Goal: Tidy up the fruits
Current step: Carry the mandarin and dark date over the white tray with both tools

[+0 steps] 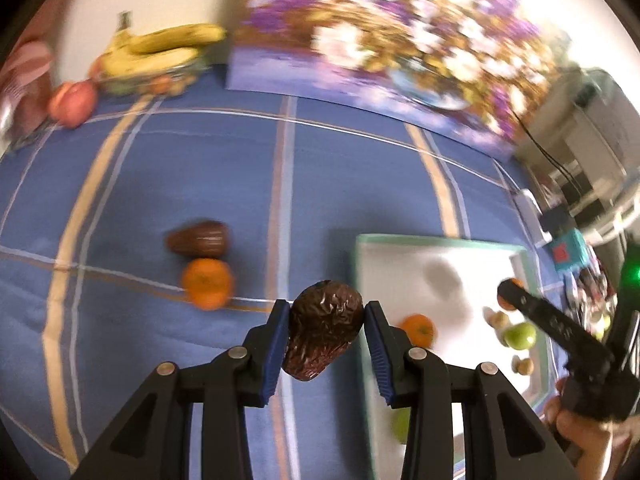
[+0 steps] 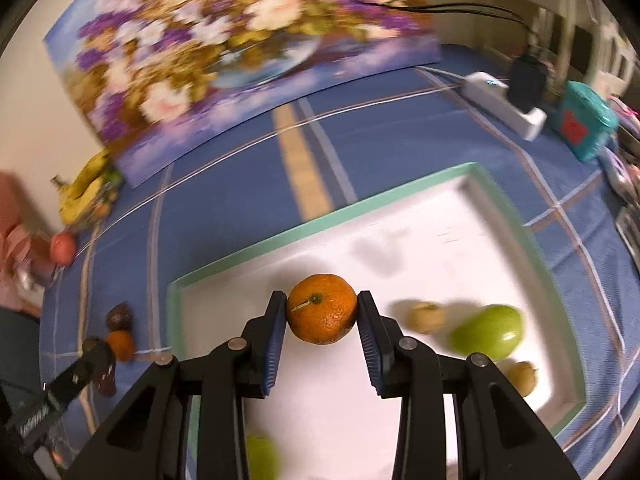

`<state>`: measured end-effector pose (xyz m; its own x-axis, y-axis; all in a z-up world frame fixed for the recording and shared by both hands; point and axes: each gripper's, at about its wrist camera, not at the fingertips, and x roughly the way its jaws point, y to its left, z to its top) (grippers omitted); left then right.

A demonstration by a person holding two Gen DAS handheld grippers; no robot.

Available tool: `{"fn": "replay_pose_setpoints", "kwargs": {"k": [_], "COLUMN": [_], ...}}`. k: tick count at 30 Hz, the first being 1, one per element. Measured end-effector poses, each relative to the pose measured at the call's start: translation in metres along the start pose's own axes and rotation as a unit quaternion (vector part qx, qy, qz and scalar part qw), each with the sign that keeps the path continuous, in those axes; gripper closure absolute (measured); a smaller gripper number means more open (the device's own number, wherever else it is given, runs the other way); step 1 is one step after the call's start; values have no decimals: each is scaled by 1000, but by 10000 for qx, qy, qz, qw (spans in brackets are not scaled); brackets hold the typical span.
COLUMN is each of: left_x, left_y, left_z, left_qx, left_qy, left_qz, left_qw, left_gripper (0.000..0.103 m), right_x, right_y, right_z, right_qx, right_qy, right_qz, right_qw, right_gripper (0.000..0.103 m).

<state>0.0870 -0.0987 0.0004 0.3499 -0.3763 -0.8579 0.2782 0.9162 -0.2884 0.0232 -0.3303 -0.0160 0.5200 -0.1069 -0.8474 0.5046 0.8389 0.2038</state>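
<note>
My left gripper (image 1: pixel 326 320) is shut on a dark brown wrinkled fruit (image 1: pixel 322 332), held above the blue cloth just left of the white tray (image 1: pixel 440 242). A second brown fruit (image 1: pixel 199 238) and an orange (image 1: pixel 207 283) lie together on the cloth. My right gripper (image 2: pixel 322 312) is shut on another orange (image 2: pixel 322 308) over the tray's (image 2: pixel 320 220) near left part. Inside the tray lie a green apple (image 2: pixel 488 332), two small tan fruits (image 2: pixel 427 317), a green fruit (image 2: pixel 262 456) and, in the left wrist view, a further orange (image 1: pixel 418 330).
Bananas (image 1: pixel 160 50) in a bowl and a red fruit (image 1: pixel 73 103) sit at the far left by the wall. A flower painting (image 1: pixel 360 40) leans at the back. A teal box (image 2: pixel 584 120) and a white power strip (image 2: pixel 504 100) lie beyond the tray.
</note>
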Motion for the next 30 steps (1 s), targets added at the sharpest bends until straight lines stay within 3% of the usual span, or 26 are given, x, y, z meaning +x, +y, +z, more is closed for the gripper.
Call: {"fn": "replay_pose_setpoints", "kwargs": {"k": [5,11,30], "left_x": [12,38,79], "left_y": [-41,-68,-71], "left_z": [3,4,5], "left_qx": [484,903,933], "left_qy": [-187,-227,-6], "left_qz": [-292,-172,60], "left_qw": [9982,9955,9956], "left_gripper": [62,62,62], "right_x": [-1,8,31], "right_y": [-23,-34,-41], "right_z": [6,9,6], "right_qx": [114,91,109], "right_qy": [-341,-365,-4], "right_qz": [-115,-187,-192], "right_qw": [9993,9991,9998], "right_gripper": [66,66,66]}}
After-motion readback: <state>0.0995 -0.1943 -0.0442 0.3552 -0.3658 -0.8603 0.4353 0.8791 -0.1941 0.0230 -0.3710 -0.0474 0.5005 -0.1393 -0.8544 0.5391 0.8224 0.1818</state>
